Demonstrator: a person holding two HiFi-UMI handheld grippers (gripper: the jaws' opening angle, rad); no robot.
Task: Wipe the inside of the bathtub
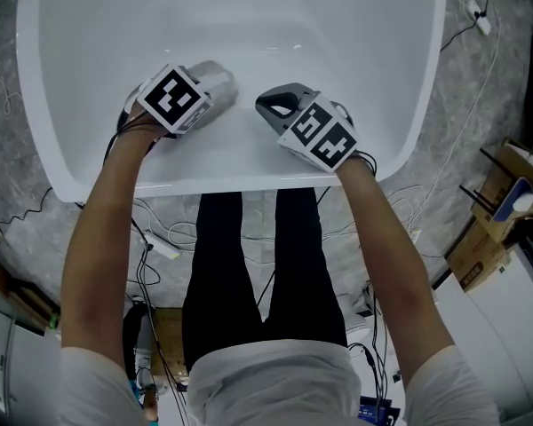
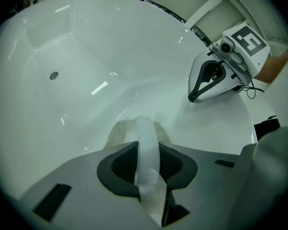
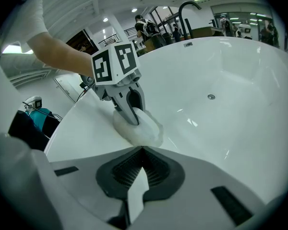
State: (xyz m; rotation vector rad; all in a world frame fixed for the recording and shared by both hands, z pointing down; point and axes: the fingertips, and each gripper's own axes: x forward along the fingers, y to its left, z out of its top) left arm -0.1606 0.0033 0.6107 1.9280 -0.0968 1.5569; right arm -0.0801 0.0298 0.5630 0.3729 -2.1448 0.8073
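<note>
Person (image 1: 218,273) in black trousers stands at the near rim of the white bathtub (image 1: 204,183). Cables (image 1: 155,242) lie on the grey floor (image 1: 18,193) around the feet, cardboard boxes (image 1: 489,229) off to the right. Both arms reach over the rim into the tub. Left gripper (image 1: 215,85) has its jaws clamped on a white cloth (image 2: 134,128): a strip of it runs up between the jaw pads, and the fuzzy bulk sits just past the tips, pressed on the tub's sloping near wall. Right gripper view shows the same cloth lying against that wall under the left gripper's tips. Right gripper (image 1: 271,106) is just beside the left one but apart from it, jaws together with nothing held, tips near the wall; touching or not, cannot tell. In the tub: the two grippers and the cloth, surface glossy with light streaks. Farther in, round drain (image 2: 54,75) on the tub floor, well apart from both grippers. Beyond the far rim, a black faucet (image 3: 187,6)
</note>
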